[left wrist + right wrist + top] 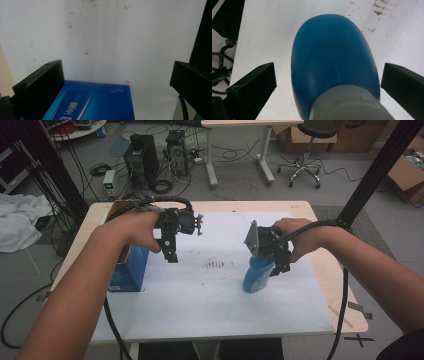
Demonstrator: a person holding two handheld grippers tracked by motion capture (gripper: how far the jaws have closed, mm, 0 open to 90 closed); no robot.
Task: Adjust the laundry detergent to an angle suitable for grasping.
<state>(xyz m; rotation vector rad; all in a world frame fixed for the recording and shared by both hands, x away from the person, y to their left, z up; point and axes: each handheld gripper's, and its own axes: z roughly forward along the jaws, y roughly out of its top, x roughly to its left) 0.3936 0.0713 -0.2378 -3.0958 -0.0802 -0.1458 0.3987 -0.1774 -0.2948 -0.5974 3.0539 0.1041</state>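
Observation:
A blue bottle with a grey cap stands on the white sheet, right of centre. My right gripper hangs over it from above. In the right gripper view the bottle sits between the two black jaws, which are spread apart with a gap on either side; the right gripper is open. A blue box stands at the sheet's left edge. My left gripper hovers just to its right, open, and the box's printed top lies low between its jaws, untouched.
The wooden table shows bare at the right edge. Dark smudges mark the sheet's middle. Black frame posts rise at the far corners. Computer towers, a stool and cables are on the floor beyond.

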